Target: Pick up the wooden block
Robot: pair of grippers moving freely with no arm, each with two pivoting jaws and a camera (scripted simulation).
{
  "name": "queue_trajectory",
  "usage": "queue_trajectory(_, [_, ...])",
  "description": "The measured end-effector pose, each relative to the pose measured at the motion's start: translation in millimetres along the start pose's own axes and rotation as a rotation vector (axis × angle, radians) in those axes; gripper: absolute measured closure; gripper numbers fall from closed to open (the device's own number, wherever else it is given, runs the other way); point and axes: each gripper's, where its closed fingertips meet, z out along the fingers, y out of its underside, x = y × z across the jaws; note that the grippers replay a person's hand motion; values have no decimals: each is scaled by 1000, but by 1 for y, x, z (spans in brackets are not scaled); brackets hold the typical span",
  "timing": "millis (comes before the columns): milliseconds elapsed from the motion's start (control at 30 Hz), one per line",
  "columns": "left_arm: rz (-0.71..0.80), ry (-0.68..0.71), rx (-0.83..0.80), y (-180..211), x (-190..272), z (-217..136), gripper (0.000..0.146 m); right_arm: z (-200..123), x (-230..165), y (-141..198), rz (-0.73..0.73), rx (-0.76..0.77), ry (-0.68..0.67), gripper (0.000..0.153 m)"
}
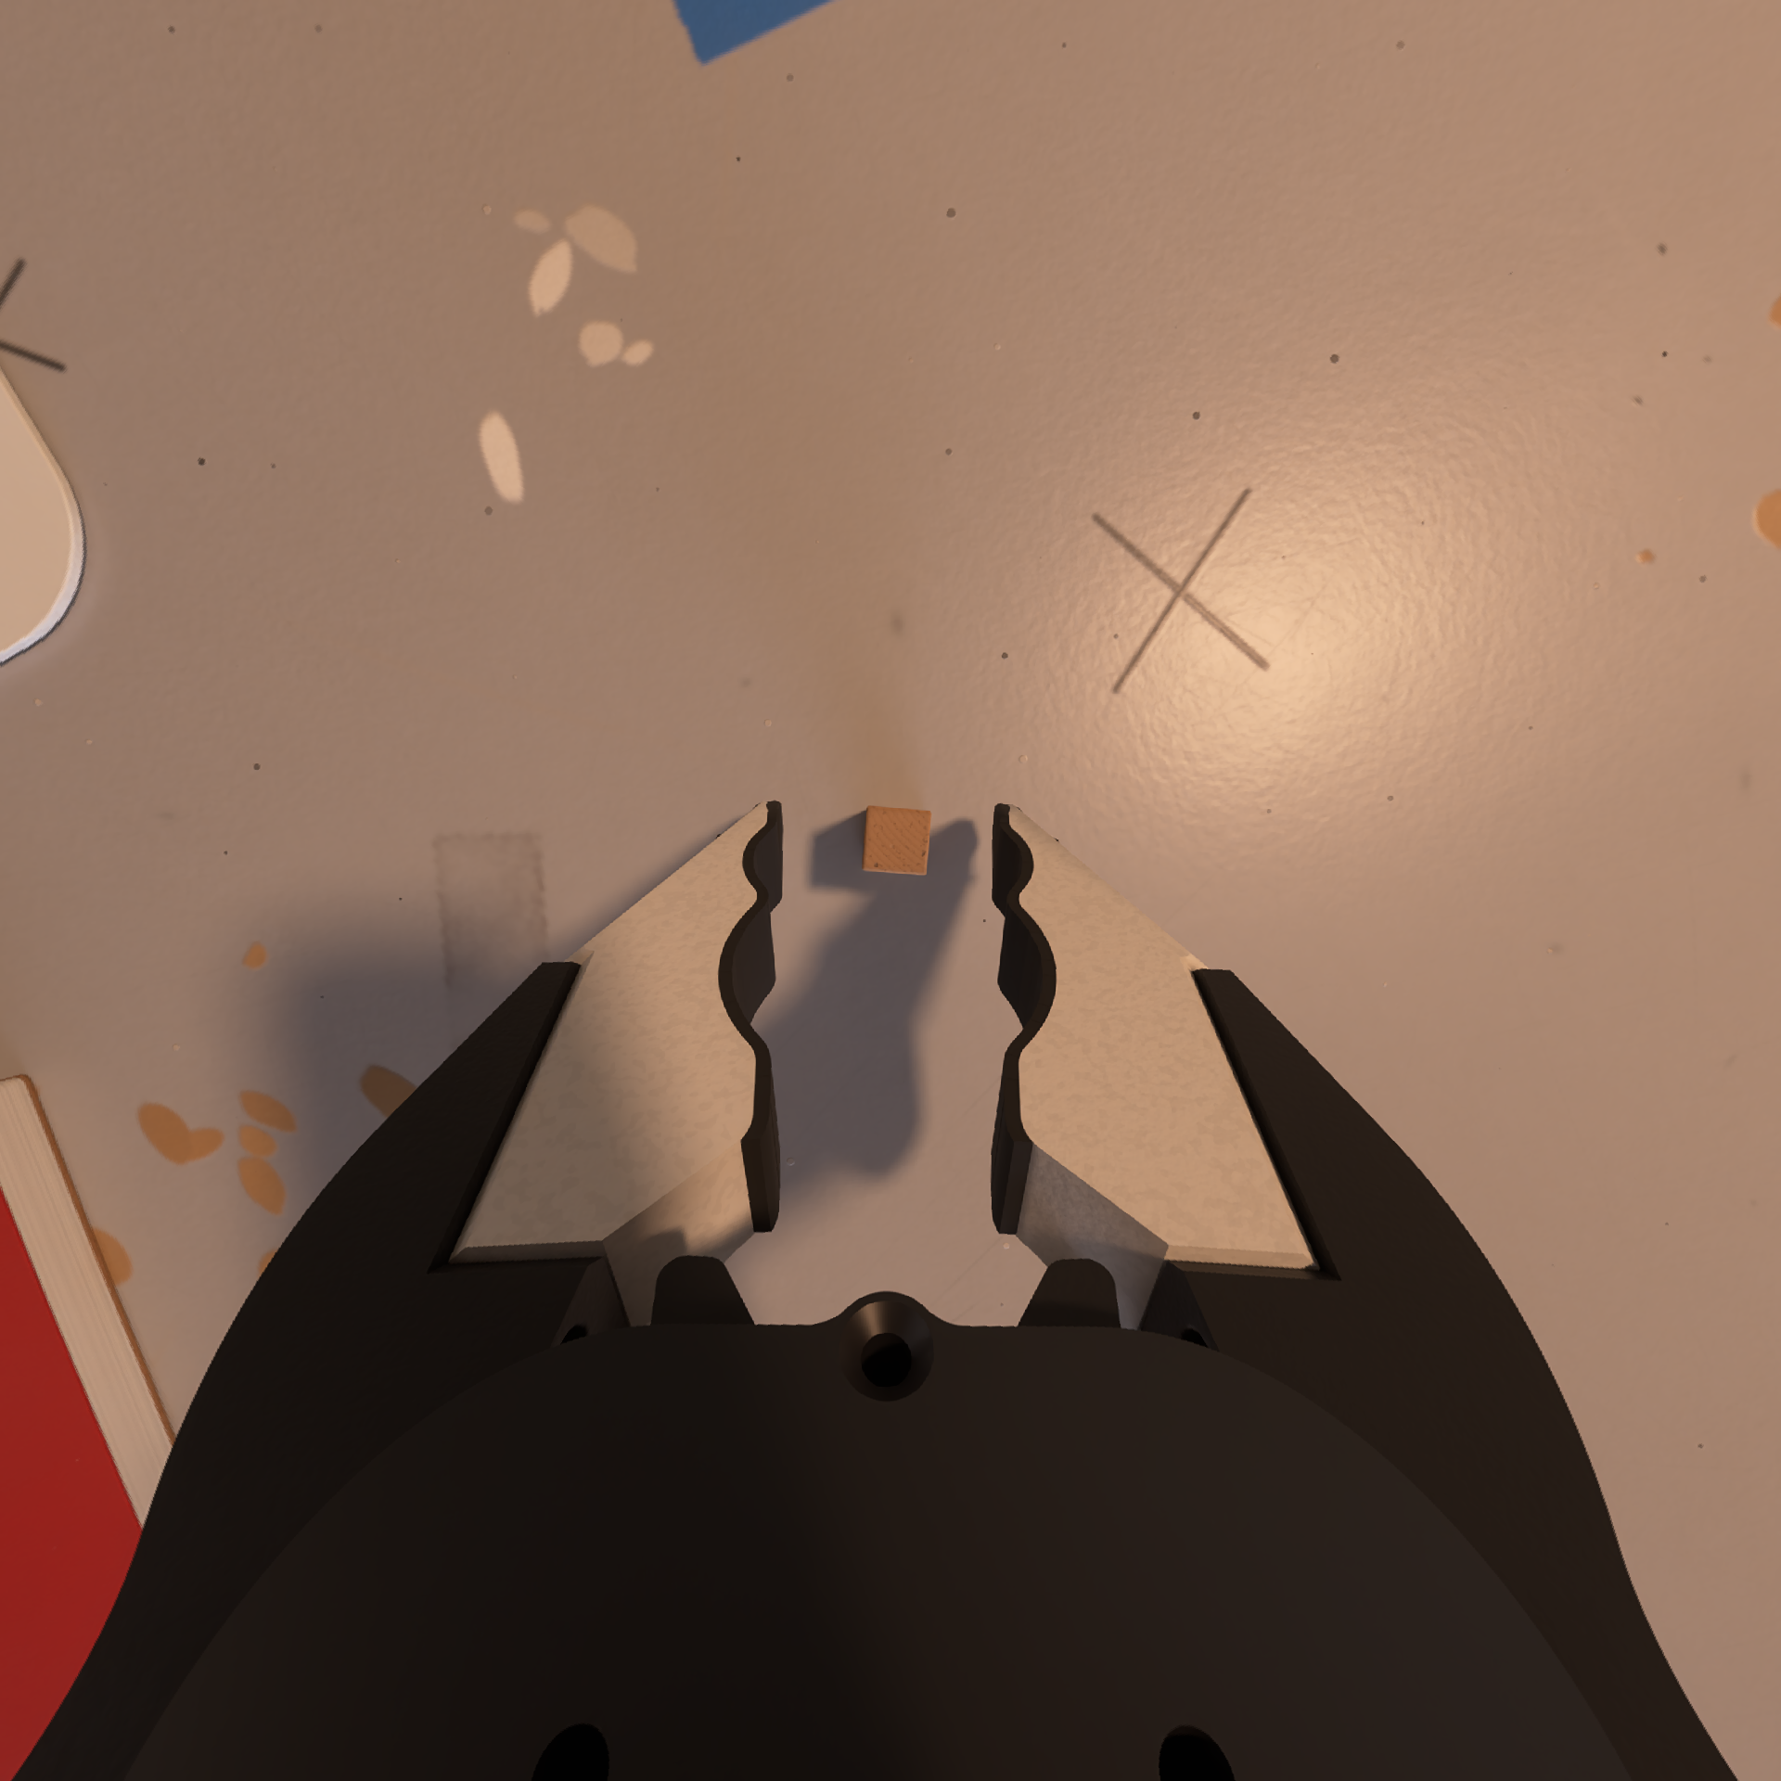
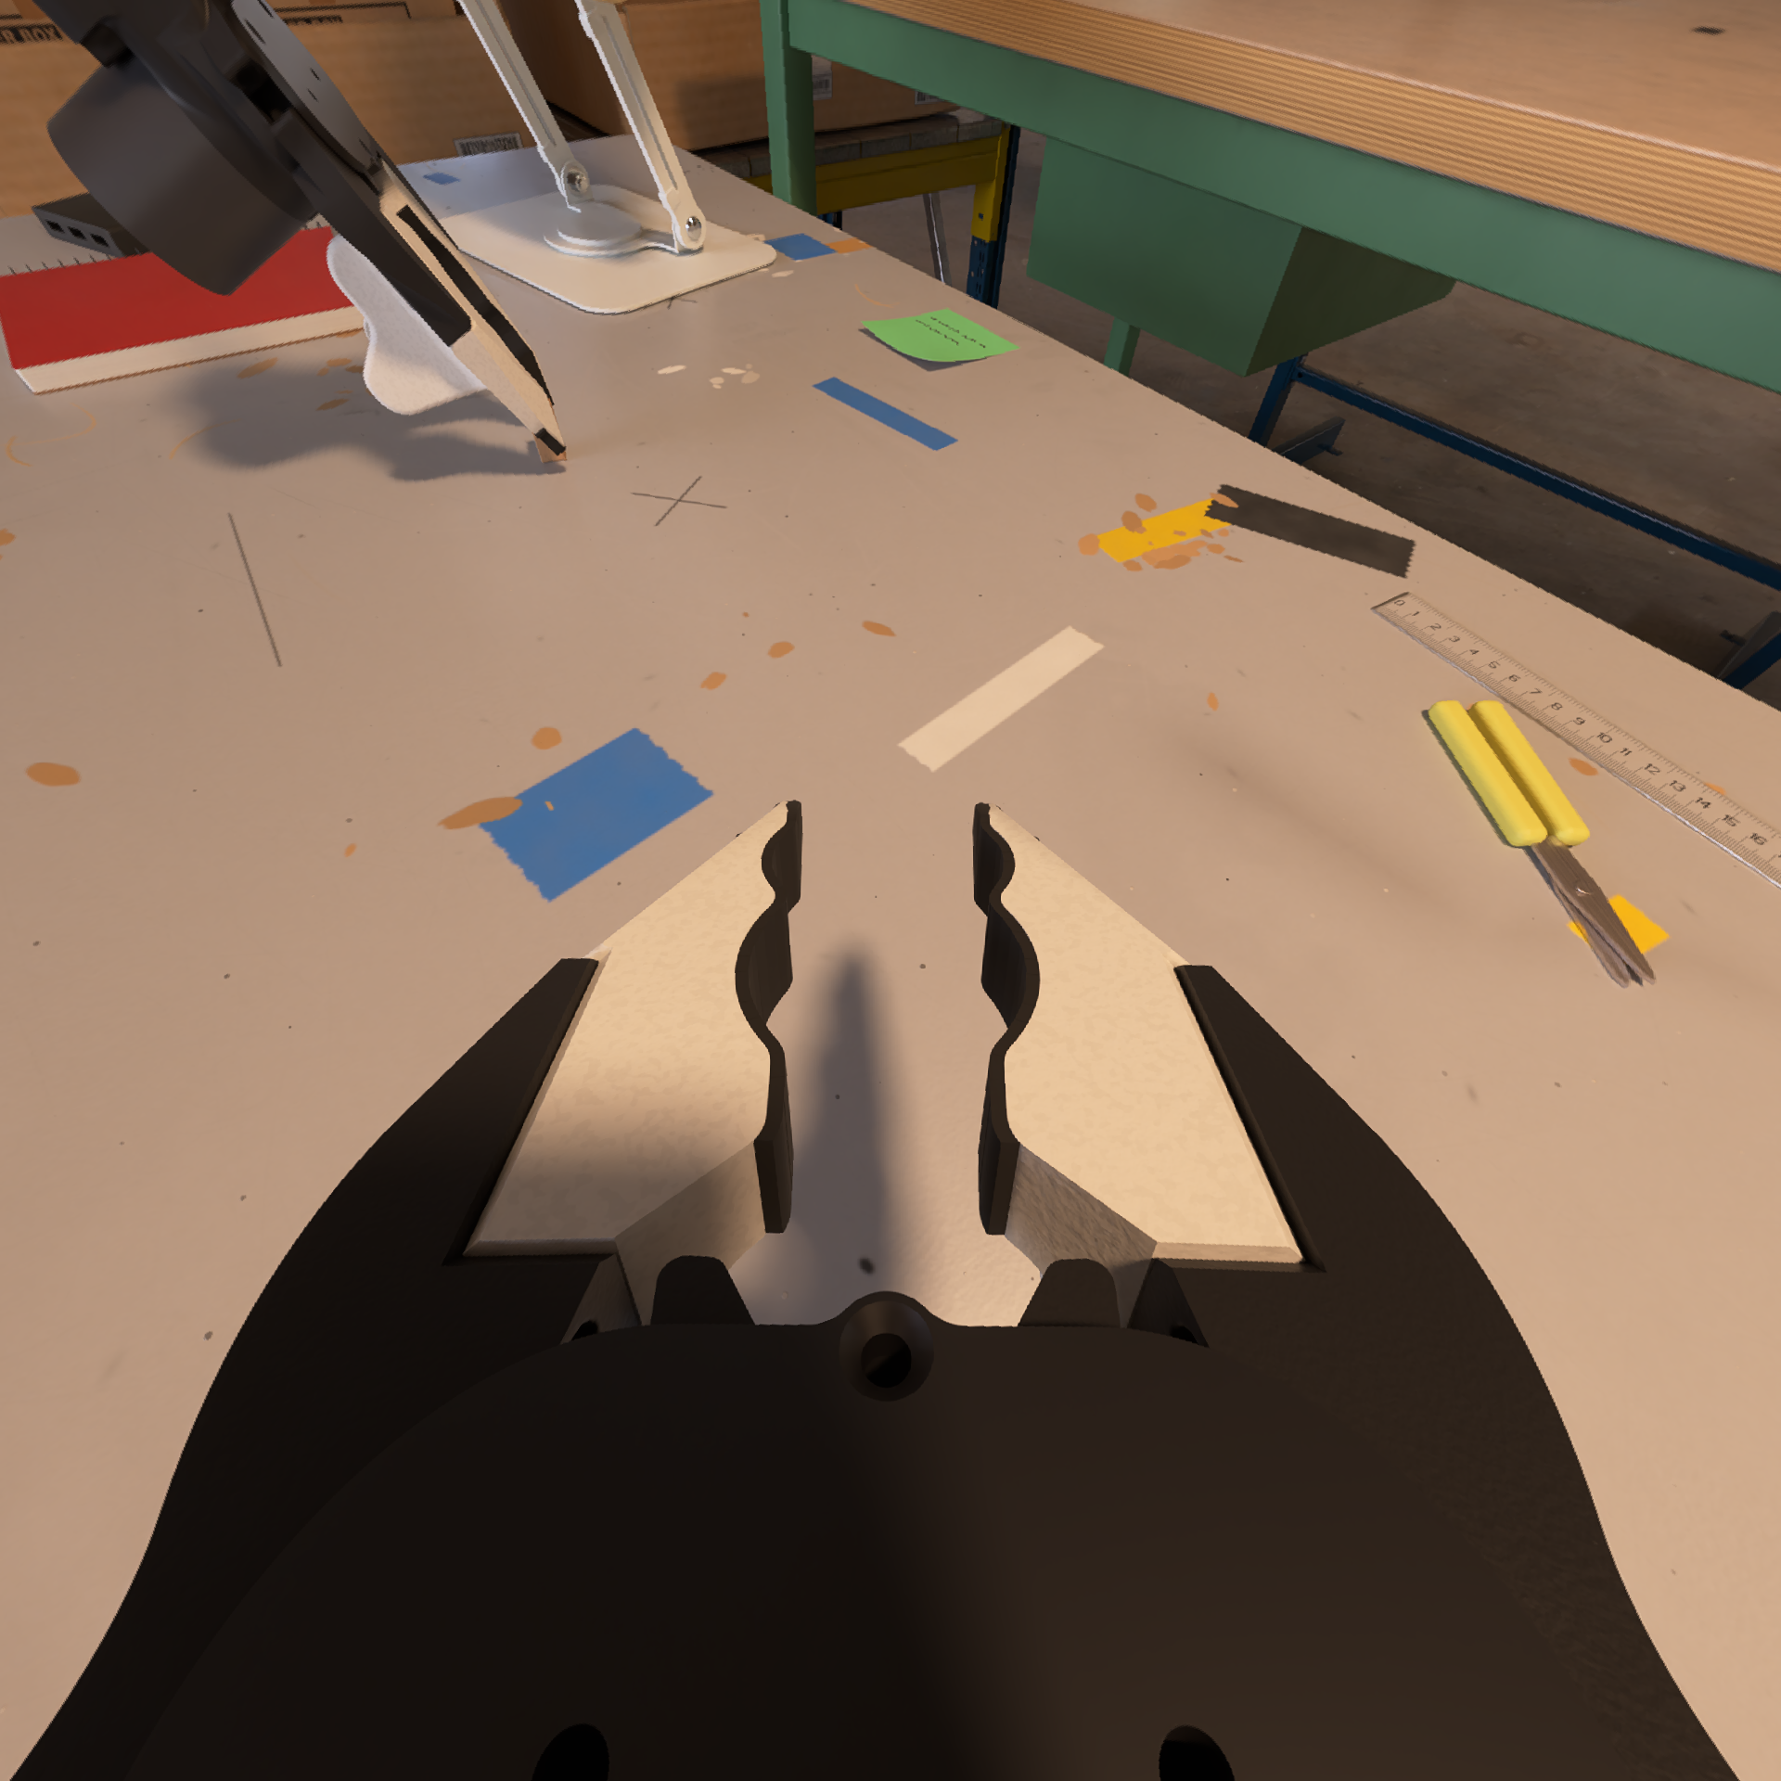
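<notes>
A small wooden block (image 1: pixel 897 840) lies on the beige table top (image 1: pixel 1253 289). In the left wrist view my left gripper (image 1: pixel 885 819) is open, pointing down at the table, with the block between its two fingertips and gaps on both sides. In the right wrist view the left gripper (image 2: pixel 549 445) shows at the far left with its tips down at the table, and a bit of the block (image 2: pixel 551 453) shows under them. My right gripper (image 2: pixel 885 814) is open and empty, low over the table's near part.
A red book (image 2: pixel 164 308) and a white lamp base (image 2: pixel 617 241) stand behind the left gripper. Yellow-handled scissors (image 2: pixel 1513 781), a ruler (image 2: pixel 1581 732) and a small saw (image 2: pixel 1311 530) lie at the right edge. A green note (image 2: pixel 940 335) and tape strips lie flat. A green workbench (image 2: pixel 1253 135) stands beyond.
</notes>
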Motion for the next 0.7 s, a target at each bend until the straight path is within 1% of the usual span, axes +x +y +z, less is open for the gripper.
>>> queue_trajectory(100, [-1,-7,-15,0,-1,0,105,0,0,0,-9,-1,4,117])
queue_trajectory(467, [68,10,-34,5,1,-2,133,-1,-5,-2,-20,6,-10,118])
queue_trajectory(600, [148,-35,-2,-1,-1,-12,134,-1,-5,-1,-21,1,-13,118])
queue_trajectory(700, [222,-92,88,-16,-4,-31,134,0,-5,0,-16,-1,-18,118])
